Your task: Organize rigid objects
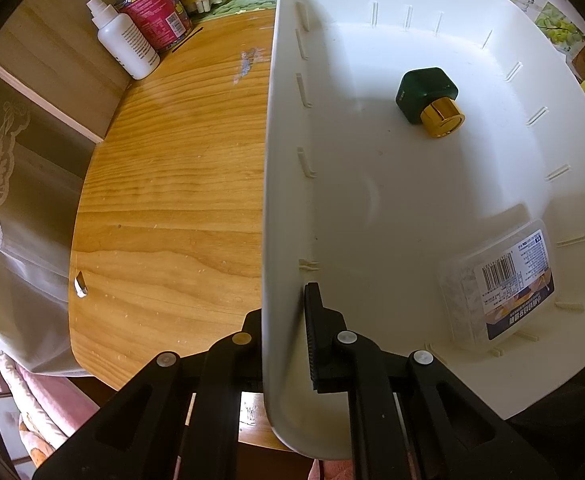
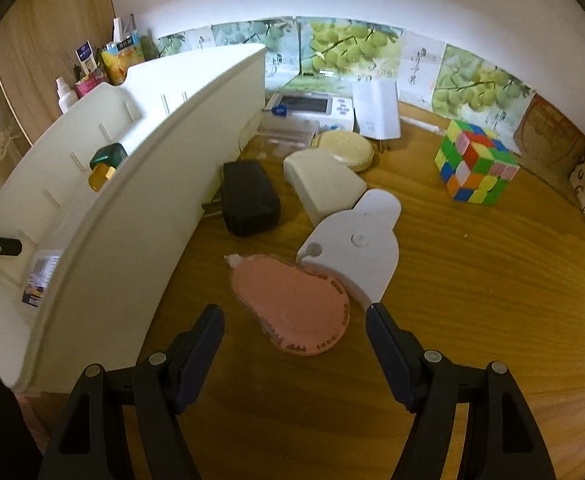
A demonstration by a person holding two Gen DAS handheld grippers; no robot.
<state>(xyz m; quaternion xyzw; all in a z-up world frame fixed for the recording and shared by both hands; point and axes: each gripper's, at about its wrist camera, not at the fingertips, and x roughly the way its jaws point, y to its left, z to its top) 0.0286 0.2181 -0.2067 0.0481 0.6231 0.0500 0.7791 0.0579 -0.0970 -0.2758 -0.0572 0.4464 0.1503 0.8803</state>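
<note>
My left gripper (image 1: 282, 308) is shut on the near wall of a white plastic bin (image 1: 280, 184). Inside the bin lie a dark green bottle with a gold cap (image 1: 428, 94) and a clear labelled box (image 1: 500, 284). The bin (image 2: 132, 208) also shows at the left of the right wrist view. My right gripper (image 2: 294, 316) is open and empty, just in front of a pink and white correction tape dispenser (image 2: 304, 304) lying on the wooden table (image 2: 472, 300). A black adapter (image 2: 248, 196), a white box (image 2: 324, 188) and a colourful puzzle cube (image 2: 476, 162) lie beyond.
A white bottle (image 1: 126, 42) and a pink cup of pens (image 1: 156, 16) stand at the table's far left corner. A white monitor device (image 2: 312, 106), a clear case (image 2: 284, 132), a round cream tin (image 2: 344, 146) and a booklet (image 2: 376, 110) sit by the back wall.
</note>
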